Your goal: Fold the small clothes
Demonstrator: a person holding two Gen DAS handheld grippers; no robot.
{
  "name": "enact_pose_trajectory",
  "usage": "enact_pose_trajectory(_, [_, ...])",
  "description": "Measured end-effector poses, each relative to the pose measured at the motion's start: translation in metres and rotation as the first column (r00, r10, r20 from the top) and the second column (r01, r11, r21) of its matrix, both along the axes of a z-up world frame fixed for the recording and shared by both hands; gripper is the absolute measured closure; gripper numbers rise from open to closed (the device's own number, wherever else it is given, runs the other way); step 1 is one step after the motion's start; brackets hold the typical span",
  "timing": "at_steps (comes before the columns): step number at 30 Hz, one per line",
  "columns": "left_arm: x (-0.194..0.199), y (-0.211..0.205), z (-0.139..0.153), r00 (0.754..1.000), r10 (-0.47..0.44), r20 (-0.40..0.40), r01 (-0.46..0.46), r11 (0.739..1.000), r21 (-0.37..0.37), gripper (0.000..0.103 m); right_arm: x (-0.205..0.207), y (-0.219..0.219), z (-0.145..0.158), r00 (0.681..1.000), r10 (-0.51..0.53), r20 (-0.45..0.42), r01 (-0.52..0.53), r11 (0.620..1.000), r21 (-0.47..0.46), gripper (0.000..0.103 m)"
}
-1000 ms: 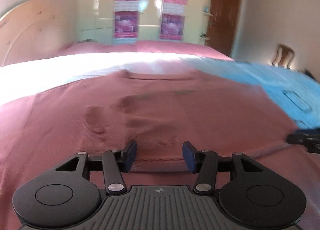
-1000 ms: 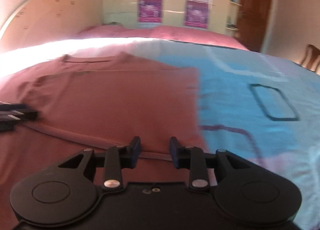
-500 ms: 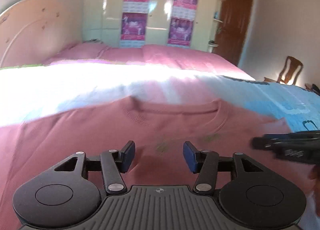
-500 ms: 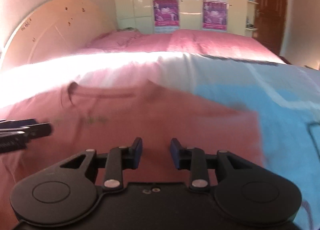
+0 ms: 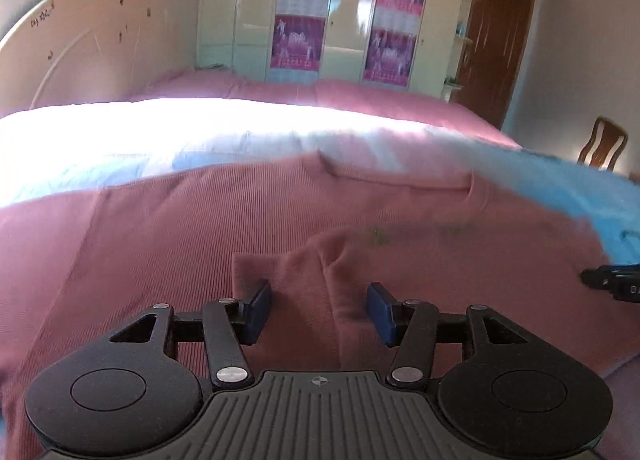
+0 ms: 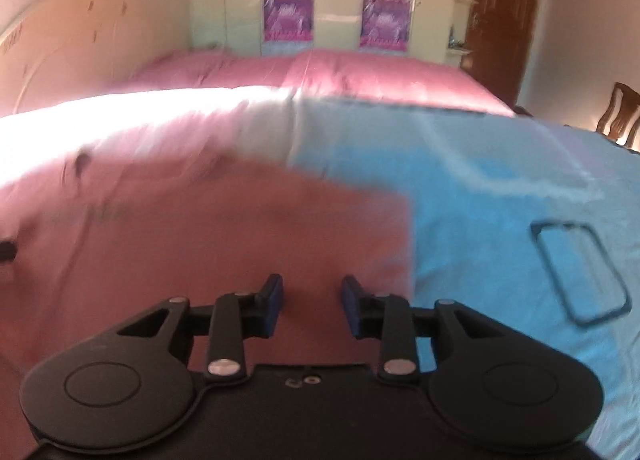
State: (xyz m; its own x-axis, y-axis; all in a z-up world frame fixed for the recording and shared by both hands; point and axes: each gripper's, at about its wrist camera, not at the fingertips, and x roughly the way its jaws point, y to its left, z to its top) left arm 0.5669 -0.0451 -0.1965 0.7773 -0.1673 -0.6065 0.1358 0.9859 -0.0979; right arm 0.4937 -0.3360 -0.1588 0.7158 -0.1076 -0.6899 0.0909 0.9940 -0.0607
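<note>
A dusty-pink ribbed T-shirt (image 5: 200,228) lies spread on the bed, collar (image 5: 396,176) at the far side. My left gripper (image 5: 319,308) is open low over the shirt, with a raised fold of its fabric (image 5: 316,272) between the blue fingers. My right gripper (image 6: 312,302) is open just above the shirt (image 6: 224,236) near its right edge. The right gripper's tip shows at the right edge of the left wrist view (image 5: 614,280).
A light blue sheet (image 6: 500,220) with a dark rectangle print (image 6: 580,272) covers the bed to the right. Pink pillows (image 5: 320,96), a headboard (image 5: 80,52), a wardrobe with posters (image 5: 340,20), a brown door (image 5: 500,44) and a chair (image 5: 604,144) stand behind.
Both grippers have moved forward up the shirt toward the collar, staying open. A fold of shirt fabric now stands between the left fingers.
</note>
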Motion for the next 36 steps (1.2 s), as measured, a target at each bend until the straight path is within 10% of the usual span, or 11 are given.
enact_pose_trajectory(7, [-0.009,0.061,0.013,0.992,0.123,0.011,-0.122,0.991,-0.055,0.049,-0.013,0.023,0.022,0.997,-0.038,0.064,0.033,0.997,0.065,0.071])
enact_pose_trajectory(12, [-0.052,0.161,0.021,0.940,0.338,0.049,-0.336,0.941,-0.034,0.049,0.000,0.051,0.030,0.998,0.020,0.058,-0.027,0.994,0.109,0.071])
enact_pose_trajectory(16, [-0.087,0.248,0.021,0.842,0.535,0.071,-0.535,0.845,-0.014,0.049,0.008,0.087,0.030,0.996,0.069,0.051,-0.076,0.985,0.155,0.071])
enact_pose_trajectory(21, [-0.120,0.359,0.004,0.659,0.752,0.013,-0.740,0.651,-0.170,0.049,0.017,0.137,0.024,0.991,0.131,0.034,-0.135,0.979,0.155,0.071])
enact_pose_trajectory(24, [-0.123,0.397,-0.010,0.607,0.794,-0.017,-0.779,0.591,-0.211,0.049,0.024,0.154,0.023,0.989,0.144,0.028,-0.146,0.977,0.154,0.071])
enact_pose_trajectory(31, [-0.113,0.445,-0.034,0.642,0.765,-0.049,-0.690,0.548,-0.473,0.053,0.033,0.163,0.027,0.992,0.121,0.035,-0.125,0.983,0.132,0.071])
enact_pose_trajectory(33, [-0.108,0.449,-0.036,0.652,0.757,-0.052,-0.680,0.552,-0.482,0.081,0.035,0.159,0.026,0.995,0.098,0.032,-0.101,0.986,0.131,0.071])
enact_pose_trajectory(36, [-0.100,0.449,-0.042,0.660,0.750,-0.052,-0.682,0.568,-0.461,0.090,0.039,0.151,0.023,1.000,0.023,0.012,-0.024,0.994,0.109,0.071])
